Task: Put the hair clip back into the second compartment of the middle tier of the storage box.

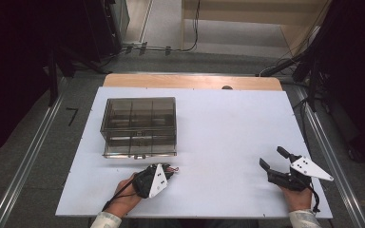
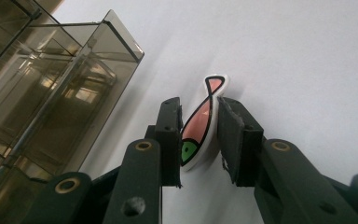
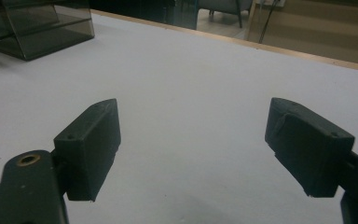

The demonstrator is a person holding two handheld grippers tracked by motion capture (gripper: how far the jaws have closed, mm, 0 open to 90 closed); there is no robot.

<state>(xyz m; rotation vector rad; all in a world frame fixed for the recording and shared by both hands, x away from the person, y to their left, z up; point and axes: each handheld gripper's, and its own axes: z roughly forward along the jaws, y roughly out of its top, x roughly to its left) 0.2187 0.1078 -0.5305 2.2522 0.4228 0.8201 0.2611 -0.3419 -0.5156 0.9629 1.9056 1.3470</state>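
Closest to the lens in the left gripper view: black fingers [image 2: 168,130] of the left gripper [image 2: 199,100], clenched on a small fish-shaped piece [image 2: 200,116], one pad on each flat face, tail poking out beyond the tips. Pink body, green head, black outline, white rim; glossy, probably hard and light, like glazed ceramic or plastic, so likely slippery and liable to chip if dropped. Best gripped across the broad middle of the body, as now, not by the narrow tail. No brand, label or writing on it. Beside it to the left, a smoky transparent organizer box [image 2: 60,93] with compartments, standing on the white desk [image 2: 284,56]. In the right gripper view: right gripper [image 3: 191,112] with fingers released and wide apart, nothing between them, bare desk below, corner of the box [image 3: 37,28] far off at upper left; no lettering anywhere. From the high view: left gripper [image 1: 166,173] just in front of the box [image 1: 139,126], a trace of pink at its tip; right gripper [image 1: 272,156] well apart near the right edge of the desk, spread and idle. No readable text on box or desk.
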